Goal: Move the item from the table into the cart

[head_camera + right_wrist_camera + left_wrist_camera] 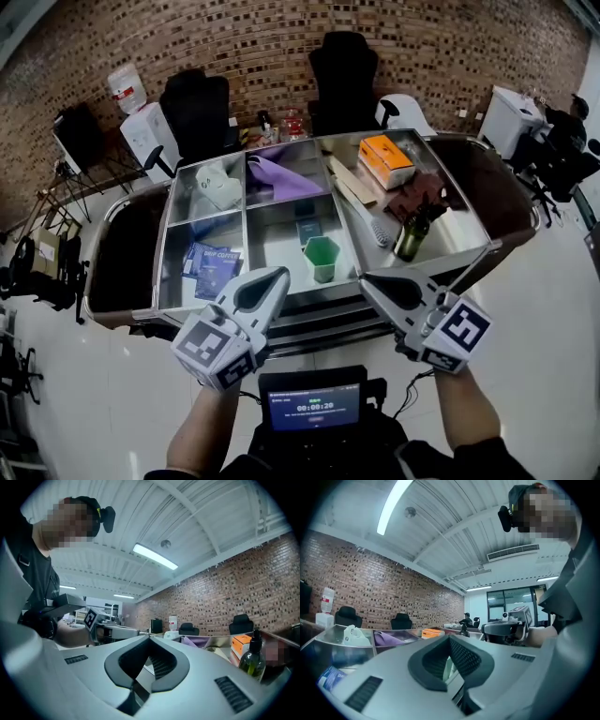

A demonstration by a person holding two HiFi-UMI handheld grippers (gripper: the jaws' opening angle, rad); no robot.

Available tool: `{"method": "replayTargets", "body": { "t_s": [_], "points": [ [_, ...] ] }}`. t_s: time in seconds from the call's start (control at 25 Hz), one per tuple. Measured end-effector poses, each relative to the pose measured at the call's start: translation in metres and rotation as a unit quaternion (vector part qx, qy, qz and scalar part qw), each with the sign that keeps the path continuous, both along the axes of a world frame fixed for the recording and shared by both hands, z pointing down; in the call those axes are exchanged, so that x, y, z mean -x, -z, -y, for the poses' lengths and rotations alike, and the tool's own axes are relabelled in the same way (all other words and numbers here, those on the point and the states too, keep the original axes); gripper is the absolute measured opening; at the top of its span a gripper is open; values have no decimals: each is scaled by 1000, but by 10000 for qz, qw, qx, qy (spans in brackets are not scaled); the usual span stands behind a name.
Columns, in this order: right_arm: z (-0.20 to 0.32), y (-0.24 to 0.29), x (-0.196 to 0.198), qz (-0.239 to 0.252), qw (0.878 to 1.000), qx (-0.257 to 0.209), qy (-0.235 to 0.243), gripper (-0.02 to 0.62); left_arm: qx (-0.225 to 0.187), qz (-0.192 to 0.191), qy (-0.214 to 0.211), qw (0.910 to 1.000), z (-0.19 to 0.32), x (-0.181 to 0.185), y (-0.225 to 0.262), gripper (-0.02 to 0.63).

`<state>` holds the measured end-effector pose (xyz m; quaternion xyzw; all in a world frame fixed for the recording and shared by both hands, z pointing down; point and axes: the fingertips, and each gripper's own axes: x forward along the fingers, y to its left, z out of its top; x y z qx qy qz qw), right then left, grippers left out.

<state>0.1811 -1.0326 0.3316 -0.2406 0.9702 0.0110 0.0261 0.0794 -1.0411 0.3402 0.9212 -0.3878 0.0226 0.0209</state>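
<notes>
Standing upright, dark green bottle (411, 236) with slim black top.

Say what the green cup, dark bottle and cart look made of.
The green cup looks plastic: matte, slightly translucent. The dark bottle is probably glass, glossy with highlights, though plastic is possible. The cart looks like brushed sheet metal, grey and reflective.
</notes>
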Motion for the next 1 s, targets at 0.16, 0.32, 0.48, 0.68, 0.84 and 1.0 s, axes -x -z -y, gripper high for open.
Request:
{"method": "replayTargets", "body": {
  "t_s": [0.16, 0.32, 0.48, 0.68, 0.84, 1.0],
  "points": [
    [-12, -8, 3, -78, 10000, 6, -30, -15, 32, 115, -99, 9999, -23, -5, -10, -15],
    [-24, -15, 15, -178, 9998, 27, -27, -15, -7, 101, -221, 9997, -37, 5, -12, -15],
    [-25, -20, 27, -89, 9996, 60, -275, -17, -131, 276, -472, 9984, -44, 17, -21, -15],
    [-31, -29, 38, -229, 9992, 37, -336, -18, -87, 253, -600, 9978, -49, 23, -27, -15],
    [-36, -29, 41, -426, 9988, -45, -250, -18, -28, 190, -654, 9977, -55, 22, -30, -15],
    [-37, -29, 38, -357, 9989, -13, -306, -18, 10, 202, -678, 9975, -58, 22, -38, -15]
  ]
}}
